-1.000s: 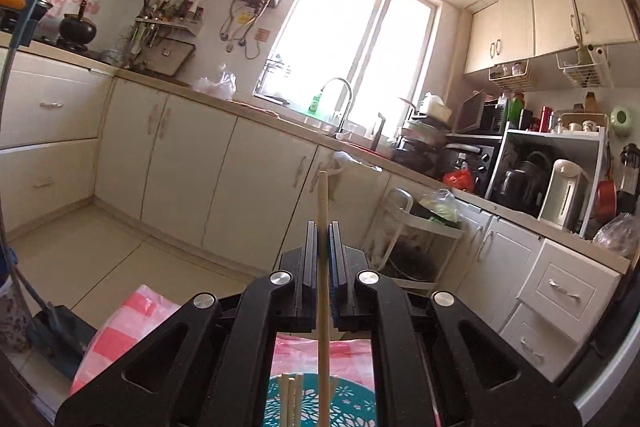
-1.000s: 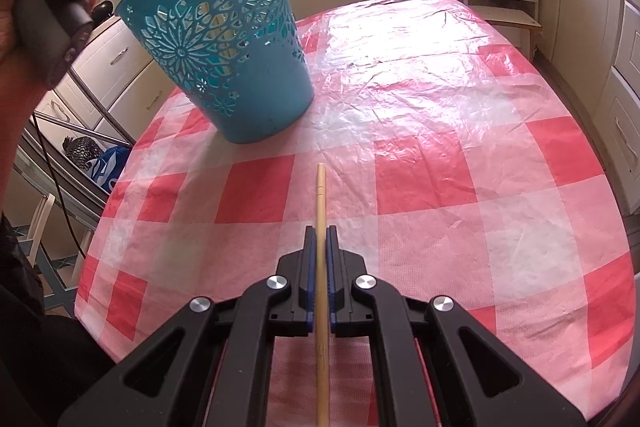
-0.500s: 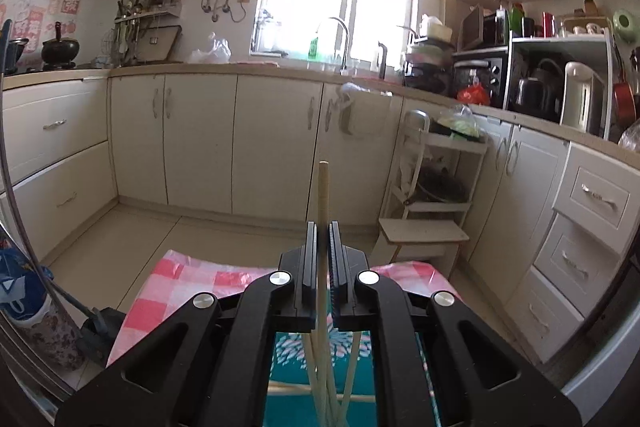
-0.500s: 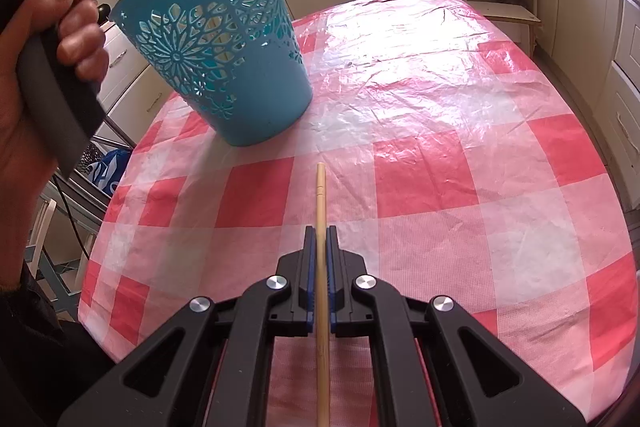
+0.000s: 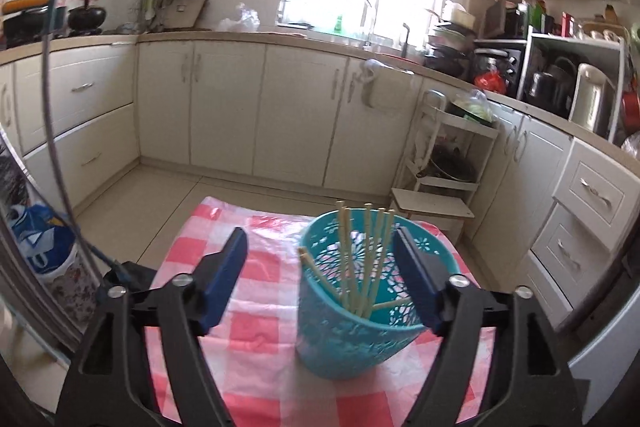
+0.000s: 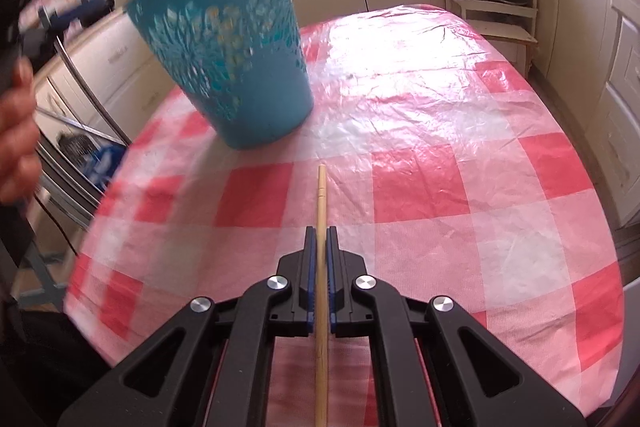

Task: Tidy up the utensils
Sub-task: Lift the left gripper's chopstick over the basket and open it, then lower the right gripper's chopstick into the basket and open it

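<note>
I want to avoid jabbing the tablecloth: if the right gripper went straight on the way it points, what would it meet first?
Probably the checked tablecloth: the chopstick held in the shut right gripper leads, aiming right of the blue basket.

One basket [image 5: 352, 343], about seven chopsticks [image 5: 368, 259]

The basket [image 5: 356, 327] stands on the counter [image 5: 256, 331], toward its left edge in the right wrist view. Chopsticks [image 5: 362, 259] lean inside it. Cabinets [image 5: 224, 107] lie behind.
</note>
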`<state>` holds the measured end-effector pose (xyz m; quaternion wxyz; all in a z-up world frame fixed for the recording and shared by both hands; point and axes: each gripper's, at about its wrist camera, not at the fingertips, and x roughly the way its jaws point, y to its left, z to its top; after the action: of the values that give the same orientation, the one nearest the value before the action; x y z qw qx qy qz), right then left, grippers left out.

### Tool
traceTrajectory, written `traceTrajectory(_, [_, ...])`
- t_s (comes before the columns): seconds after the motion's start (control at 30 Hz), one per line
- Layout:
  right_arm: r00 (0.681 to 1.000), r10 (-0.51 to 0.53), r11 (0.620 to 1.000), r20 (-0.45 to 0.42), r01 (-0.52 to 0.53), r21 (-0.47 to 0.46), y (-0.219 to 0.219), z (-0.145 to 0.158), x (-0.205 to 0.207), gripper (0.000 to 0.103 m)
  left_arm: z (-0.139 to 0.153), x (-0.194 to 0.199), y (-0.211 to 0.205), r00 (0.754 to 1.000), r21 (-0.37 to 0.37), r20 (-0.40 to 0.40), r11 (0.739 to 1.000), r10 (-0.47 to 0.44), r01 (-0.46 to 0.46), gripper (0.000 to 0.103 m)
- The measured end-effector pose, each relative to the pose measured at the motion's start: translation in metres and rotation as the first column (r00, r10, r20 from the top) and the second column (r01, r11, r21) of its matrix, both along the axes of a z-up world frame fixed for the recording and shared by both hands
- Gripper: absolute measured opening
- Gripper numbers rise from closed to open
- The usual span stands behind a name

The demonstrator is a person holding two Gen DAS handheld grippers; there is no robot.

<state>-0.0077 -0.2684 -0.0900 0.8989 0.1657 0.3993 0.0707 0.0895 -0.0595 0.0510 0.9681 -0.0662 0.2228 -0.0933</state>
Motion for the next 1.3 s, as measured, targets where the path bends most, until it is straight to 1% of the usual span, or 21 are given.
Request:
traceTrajectory(0.03, [1.0,0.0,1.0,0.026,-0.001,0.022,-0.004,0.006,-0.004,0.005,0.0,-0.002,0.005,1.0,-0.008,-0.007,1.0,0.013,-0.013,0.081])
traceTrajectory(0.1, [0.997,0.0,0.997,0.08,-0.006,0.076,-0.01,0.022,-0.01,0.005,0.0,-0.002,0.016,0.999,-0.02,-0.032,0.999,0.035,-0.036,0.084])
traceTrajectory(0.2, [0.988,-0.017,0.989,0.151,-0.006,0.149,-0.016,0.05,-0.013,0.005,-0.002,0.001,0.031,0.995,-0.018,-0.064,0.997,0.076,-0.078,0.087])
traceTrajectory(0.23, [0.983,-0.026,0.984,0.181,-0.007,0.177,-0.018,0.061,-0.013,0.005,-0.003,0.002,0.036,0.993,-0.024,-0.079,0.995,0.092,-0.094,0.088])
traceTrajectory(0.33, [0.961,-0.046,0.976,0.273,-0.015,0.219,-0.018,0.1,-0.005,0.005,-0.005,0.007,0.047,0.986,-0.046,-0.115,0.991,0.12,-0.126,0.09])
traceTrajectory(0.43, [0.93,-0.058,0.973,0.363,-0.029,0.231,-0.012,0.139,0.016,0.005,-0.005,0.008,0.051,0.984,-0.056,-0.122,0.989,0.13,-0.138,0.093])
traceTrajectory(0.5, [0.906,-0.076,0.971,0.417,-0.028,0.238,-0.007,0.163,0.039,0.005,-0.005,0.008,0.053,0.984,-0.054,-0.122,0.989,0.132,-0.139,0.095])
traceTrajectory(0.57, [0.886,-0.098,0.971,0.454,-0.014,0.237,-0.002,0.182,0.061,0.005,-0.005,0.008,0.053,0.984,-0.051,-0.124,0.99,0.126,-0.133,0.095])
traceTrajectory(0.63, [0.869,-0.129,0.971,0.477,0.014,0.238,0.002,0.193,0.085,0.005,-0.005,0.008,0.053,0.985,-0.048,-0.127,0.991,0.116,-0.123,0.095])
traceTrajectory(0.77, [0.857,-0.189,0.971,0.479,0.091,0.221,0.009,0.199,0.134,0.005,-0.003,0.01,0.052,0.986,-0.046,-0.136,0.993,0.1,-0.107,0.095])
traceTrajectory(0.83, [0.871,-0.208,0.968,0.446,0.118,0.22,0.012,0.192,0.156,0.005,-0.004,0.011,0.054,0.984,-0.044,-0.145,0.993,0.1,-0.107,0.095])
traceTrajectory(0.9, [0.891,-0.222,0.966,0.396,0.148,0.21,0.013,0.181,0.174,0.005,-0.005,0.013,0.056,0.983,-0.045,-0.155,0.993,0.101,-0.109,0.095])
traceTrajectory(1.0, [0.906,-0.222,0.969,0.36,0.162,0.189,0.018,0.17,0.178,0.005,-0.005,0.015,0.059,0.979,-0.048,-0.169,0.992,0.11,-0.12,0.095])
traceTrajectory(1.07, [0.913,-0.213,0.973,0.347,0.167,0.158,0.024,0.164,0.178,0.006,-0.005,0.016,0.061,0.977,-0.051,-0.176,0.991,0.116,-0.127,0.095])
traceTrajectory(1.23, [0.916,-0.185,0.983,0.355,0.167,0.081,0.035,0.146,0.167,0.006,-0.007,0.018,0.061,0.975,-0.051,-0.19,0.99,0.117,-0.129,0.095])
traceTrajectory(1.3, [0.922,-0.171,0.985,0.347,0.156,0.072,0.037,0.142,0.163,0.006,-0.007,0.018,0.06,0.974,-0.046,-0.196,0.991,0.112,-0.124,0.095])
